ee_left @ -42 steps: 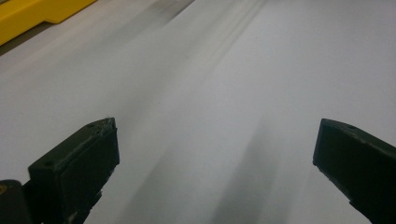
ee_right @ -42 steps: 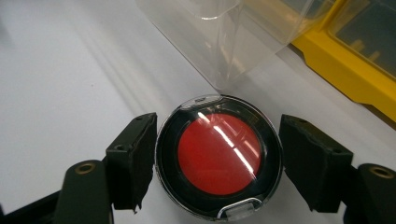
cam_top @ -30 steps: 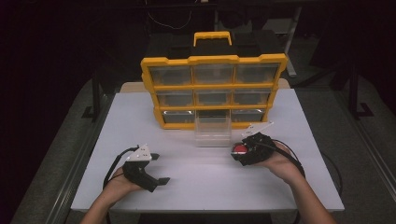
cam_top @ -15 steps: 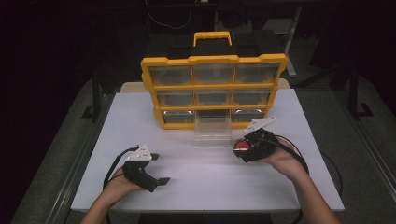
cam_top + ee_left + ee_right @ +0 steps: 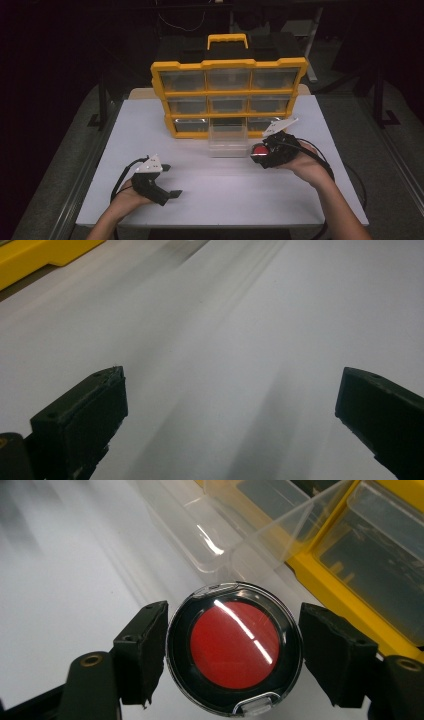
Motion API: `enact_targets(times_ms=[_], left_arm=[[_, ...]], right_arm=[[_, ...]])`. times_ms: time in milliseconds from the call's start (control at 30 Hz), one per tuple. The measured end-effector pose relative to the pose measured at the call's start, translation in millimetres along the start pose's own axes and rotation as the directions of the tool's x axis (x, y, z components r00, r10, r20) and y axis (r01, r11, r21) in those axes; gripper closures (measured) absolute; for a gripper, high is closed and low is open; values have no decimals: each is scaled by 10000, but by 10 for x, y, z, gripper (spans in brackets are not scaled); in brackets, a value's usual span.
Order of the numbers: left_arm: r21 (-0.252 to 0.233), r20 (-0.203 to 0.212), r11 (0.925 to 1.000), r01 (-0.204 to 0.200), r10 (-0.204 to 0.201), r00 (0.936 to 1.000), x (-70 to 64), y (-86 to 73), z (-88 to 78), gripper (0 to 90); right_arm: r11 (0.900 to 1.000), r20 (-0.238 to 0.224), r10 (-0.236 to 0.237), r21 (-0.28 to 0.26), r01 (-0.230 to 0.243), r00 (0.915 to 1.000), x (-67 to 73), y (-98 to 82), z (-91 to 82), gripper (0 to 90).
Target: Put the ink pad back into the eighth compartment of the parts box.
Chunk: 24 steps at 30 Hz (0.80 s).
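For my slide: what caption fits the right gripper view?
Right gripper holds a round red compact beside an open clear drawer.

Dim surroundings, bright table (image 5: 300, 200), glare on red disc (image 5: 235, 645).

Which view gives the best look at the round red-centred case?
The right gripper view: the round case sits large between the right gripper jaws, its black rim, clear lid and red centre sharp. The high view shows it as a small red spot beside the pulled-out drawer.
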State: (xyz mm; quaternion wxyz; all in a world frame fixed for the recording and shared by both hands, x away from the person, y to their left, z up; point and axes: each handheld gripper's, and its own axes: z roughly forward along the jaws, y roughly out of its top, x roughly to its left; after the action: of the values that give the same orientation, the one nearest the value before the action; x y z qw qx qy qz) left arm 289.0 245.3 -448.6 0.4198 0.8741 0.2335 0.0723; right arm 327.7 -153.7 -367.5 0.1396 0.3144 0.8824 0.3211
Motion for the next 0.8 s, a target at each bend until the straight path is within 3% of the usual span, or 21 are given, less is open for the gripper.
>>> enact_targets(times_ms=[800], left_arm=[[38,-65,10000,-6,6,10000,-11,-8,-4,0]], right_arm=[[10000,1,3,-66,-3,10000,-57,364,-53,288]])
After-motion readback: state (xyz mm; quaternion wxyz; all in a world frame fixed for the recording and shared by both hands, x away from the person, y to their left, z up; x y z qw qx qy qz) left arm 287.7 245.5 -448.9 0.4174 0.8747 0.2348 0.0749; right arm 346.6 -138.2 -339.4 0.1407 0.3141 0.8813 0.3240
